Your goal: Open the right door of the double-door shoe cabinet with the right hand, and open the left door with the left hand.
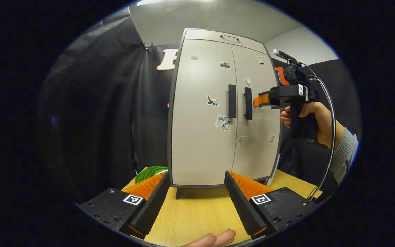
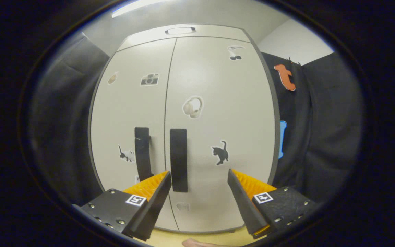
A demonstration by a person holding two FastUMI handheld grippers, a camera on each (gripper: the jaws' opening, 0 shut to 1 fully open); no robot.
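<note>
A pale grey double-door shoe cabinet (image 1: 218,113) stands on a wooden table, both doors closed. Its left door handle (image 1: 232,101) and right door handle (image 1: 248,103) are dark vertical bars side by side. My left gripper (image 1: 195,181) is open, low and well back from the cabinet's base. My right gripper (image 1: 257,100), held in a hand, hovers just right of the right handle. In the right gripper view the right gripper (image 2: 199,178) is open, close to the doors; the right door handle (image 2: 178,159) stands just inside its left finger, the left door handle (image 2: 142,154) further left.
The wooden table (image 1: 197,216) stretches in front of the cabinet. A green striped object (image 1: 149,172) lies at the cabinet's lower left. Black cloth walls surround the cabinet on both sides. A hand (image 1: 214,239) shows at the bottom edge.
</note>
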